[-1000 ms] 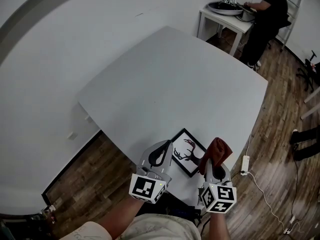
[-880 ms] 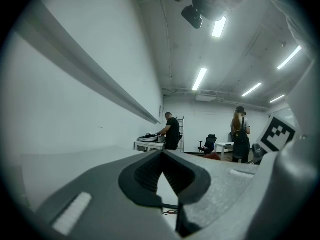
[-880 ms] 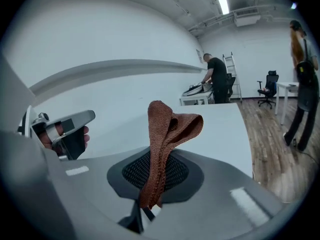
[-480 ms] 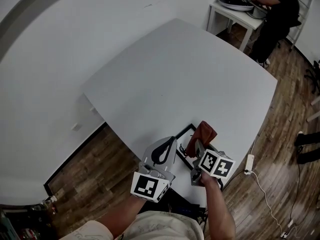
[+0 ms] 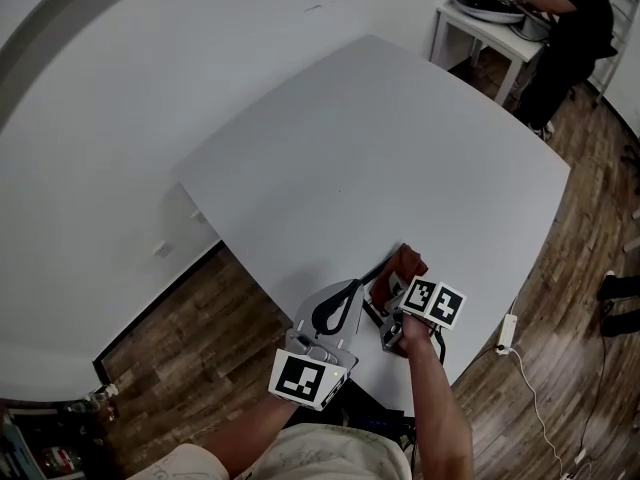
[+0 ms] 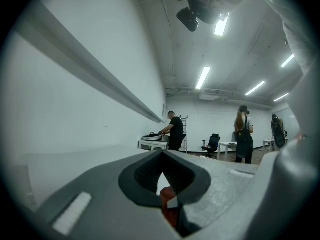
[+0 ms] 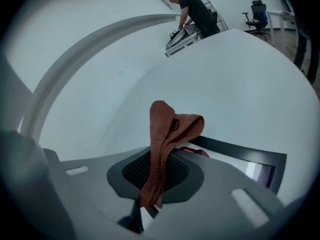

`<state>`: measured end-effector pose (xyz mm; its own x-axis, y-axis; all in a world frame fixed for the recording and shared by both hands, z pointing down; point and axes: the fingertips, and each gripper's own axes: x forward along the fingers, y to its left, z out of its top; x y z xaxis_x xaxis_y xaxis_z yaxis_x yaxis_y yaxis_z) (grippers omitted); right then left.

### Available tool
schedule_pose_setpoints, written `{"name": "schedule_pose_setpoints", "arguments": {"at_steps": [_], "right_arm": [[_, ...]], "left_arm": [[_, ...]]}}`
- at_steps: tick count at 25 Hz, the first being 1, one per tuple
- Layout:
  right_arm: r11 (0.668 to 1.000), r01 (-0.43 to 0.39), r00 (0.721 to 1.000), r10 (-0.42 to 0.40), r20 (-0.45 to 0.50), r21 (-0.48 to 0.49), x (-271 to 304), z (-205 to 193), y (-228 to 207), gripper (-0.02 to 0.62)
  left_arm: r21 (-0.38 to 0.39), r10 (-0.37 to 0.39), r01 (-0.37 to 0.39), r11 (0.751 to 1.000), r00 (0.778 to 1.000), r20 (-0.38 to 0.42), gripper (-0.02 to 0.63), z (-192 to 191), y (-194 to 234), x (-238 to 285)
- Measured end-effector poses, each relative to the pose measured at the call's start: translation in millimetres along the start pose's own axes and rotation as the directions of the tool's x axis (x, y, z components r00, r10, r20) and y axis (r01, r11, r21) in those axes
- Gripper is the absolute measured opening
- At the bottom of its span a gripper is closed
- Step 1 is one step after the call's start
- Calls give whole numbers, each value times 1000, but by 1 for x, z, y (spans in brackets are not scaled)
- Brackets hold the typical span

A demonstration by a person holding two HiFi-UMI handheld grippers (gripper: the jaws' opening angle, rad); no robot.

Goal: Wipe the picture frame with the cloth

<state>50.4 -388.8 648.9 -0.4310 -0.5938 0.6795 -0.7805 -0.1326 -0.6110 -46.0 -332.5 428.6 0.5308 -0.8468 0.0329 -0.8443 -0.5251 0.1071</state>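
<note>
Cloth (image 5: 404, 266) pinched tight in right hand-held gripper (image 5: 392, 288), over picture frame (image 7: 235, 153) lying flat at near edge of tabletop (image 5: 400, 148). Left hand-held gripper (image 5: 350, 290) just beside frame, jaws together, empty.

table (image 5: 400, 138): white, on wood floor (image 5: 200, 308) | left gripper (image 5: 345, 293): over near edge, just beside right gripper (image 5: 388, 293) | cloth (image 5: 405, 264): reddish-brown, bunched at right gripper's tip, apparently on picture frame (image 5: 380, 265), only its dark edge visible | person (image 5: 580, 18): standing at far side table (image 5: 490, 18)
</note>
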Motion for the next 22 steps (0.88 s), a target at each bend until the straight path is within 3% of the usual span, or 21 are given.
{"name": "schedule_pose_setpoints", "arguments": {"at_steps": [3,12,22], "right_arm": [[1000,21,1000,-21,-6,0,6,-3,-4,60],[999,38,999,-38,-10,-12,6,-3,-9,60],[997,72,997,-72,7,-7,-25,-14,-35,60]], "left_arm": [[-4,-2,2,1000,999,-39,2,-6,3,-2],[0,-14,14,1000,1000,7,1,0,1,8],[-7,-40,40,999,999,-14,2,-4,-11,15]]}}
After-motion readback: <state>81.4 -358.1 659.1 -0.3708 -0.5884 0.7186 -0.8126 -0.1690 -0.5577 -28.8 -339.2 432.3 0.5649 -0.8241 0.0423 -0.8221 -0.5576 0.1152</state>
